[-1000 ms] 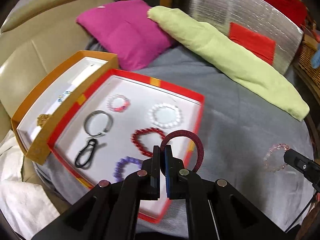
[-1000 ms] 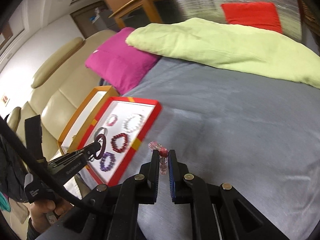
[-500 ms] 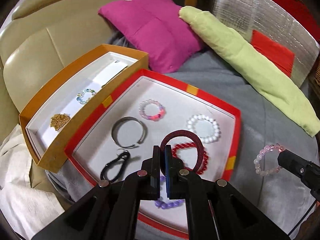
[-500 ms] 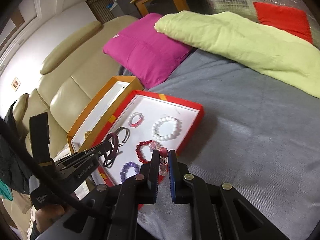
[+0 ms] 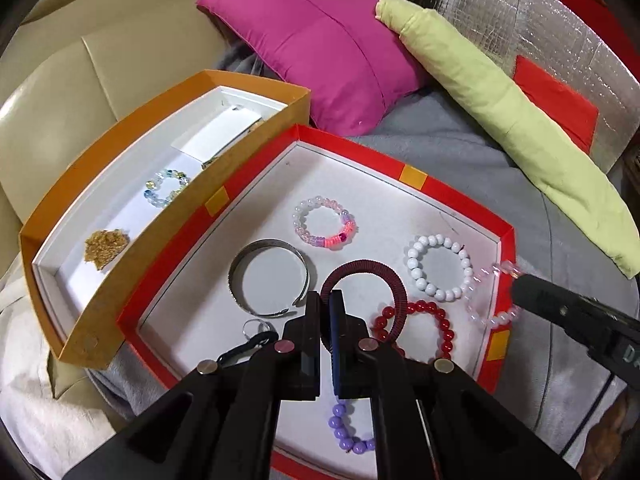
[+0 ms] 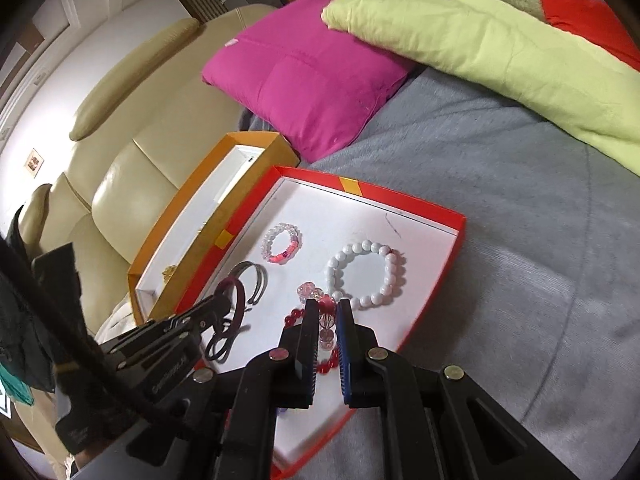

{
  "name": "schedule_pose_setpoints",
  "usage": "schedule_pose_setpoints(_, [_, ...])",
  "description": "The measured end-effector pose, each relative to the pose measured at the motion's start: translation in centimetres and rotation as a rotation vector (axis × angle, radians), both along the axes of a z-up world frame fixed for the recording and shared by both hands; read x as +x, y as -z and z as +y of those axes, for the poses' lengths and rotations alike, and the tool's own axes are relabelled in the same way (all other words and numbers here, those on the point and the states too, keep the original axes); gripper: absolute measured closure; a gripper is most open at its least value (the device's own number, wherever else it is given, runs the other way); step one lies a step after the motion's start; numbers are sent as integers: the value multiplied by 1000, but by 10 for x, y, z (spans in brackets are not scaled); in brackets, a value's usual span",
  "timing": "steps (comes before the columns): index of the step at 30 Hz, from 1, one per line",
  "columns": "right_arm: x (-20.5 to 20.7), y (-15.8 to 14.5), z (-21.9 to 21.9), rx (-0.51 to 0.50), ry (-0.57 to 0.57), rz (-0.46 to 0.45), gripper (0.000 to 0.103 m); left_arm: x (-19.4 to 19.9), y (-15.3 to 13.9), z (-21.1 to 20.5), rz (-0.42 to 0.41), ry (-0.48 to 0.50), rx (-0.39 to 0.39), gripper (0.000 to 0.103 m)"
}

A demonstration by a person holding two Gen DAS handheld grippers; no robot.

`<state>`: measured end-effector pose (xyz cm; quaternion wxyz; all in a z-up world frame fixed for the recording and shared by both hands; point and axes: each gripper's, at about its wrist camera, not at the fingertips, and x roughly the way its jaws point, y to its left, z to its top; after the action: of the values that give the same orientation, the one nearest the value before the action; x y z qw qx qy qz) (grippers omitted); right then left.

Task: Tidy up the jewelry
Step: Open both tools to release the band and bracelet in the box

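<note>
Left wrist view: the left gripper (image 5: pixel 325 300) reaches forward over the near half of the red tray (image 5: pixel 412 177), its jaws pinching the dark maroon corded bracelet (image 5: pixel 374 270), which loops up and right from the tips above the tray floor. On the white floor lie a silver cuff bangle (image 5: pixel 269 276) just left of the tips, a pink-and-clear bead bracelet (image 5: pixel 325 222) toward the far side, a white bead bracelet (image 5: pixel 438 267) near the right wall, a red bead bracelet (image 5: pixel 420 330) partly behind the gripper, a purple bead bracelet (image 5: pixel 346 432) at the near edge, and a black clip (image 5: pixel 248 350) half hidden by the left jaw. The right gripper (image 5: pixel 520 286) enters from the right, holding a pale pink bead bracelet (image 5: pixel 486 294) over the tray's right wall. An orange box (image 5: pixel 172 94) touches the tray's left wall. A magenta cushion (image 5: pixel 320 48) and green pillow (image 5: pixel 500 120) lie on the grey bed cover (image 5: pixel 500 196).

Right wrist view: the right gripper (image 6: pixel 329 308) points over the tray's near right part, jaws pinching the pale pink bead bracelet (image 6: pixel 326 320). The left gripper (image 6: pixel 224 302) stands left, with the maroon bracelet (image 6: pixel 238 304) above the cuff bangle (image 6: pixel 254 276). The white bead bracelet (image 6: pixel 364 276) lies just ahead.
</note>
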<state>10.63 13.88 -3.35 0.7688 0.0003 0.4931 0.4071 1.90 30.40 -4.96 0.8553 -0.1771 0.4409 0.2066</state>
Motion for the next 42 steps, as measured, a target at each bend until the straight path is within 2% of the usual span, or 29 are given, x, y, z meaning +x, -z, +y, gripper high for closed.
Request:
schedule_pose_setpoints(13, [37,32,58,-33,-24,63,93,24,25,13,58,27,-7,99])
schedule_pose_setpoints(21, [53,50,77,-68,-9,75,93,26,35,23,90,18,6,99])
schedule_pose_setpoints(36, [59,53,96,-115,5,25,93,24,35,23,103,24,10,99])
schedule_pose_setpoints(42, [62,53,95,-124,12,32,93,24,34,23,104,28,9,99])
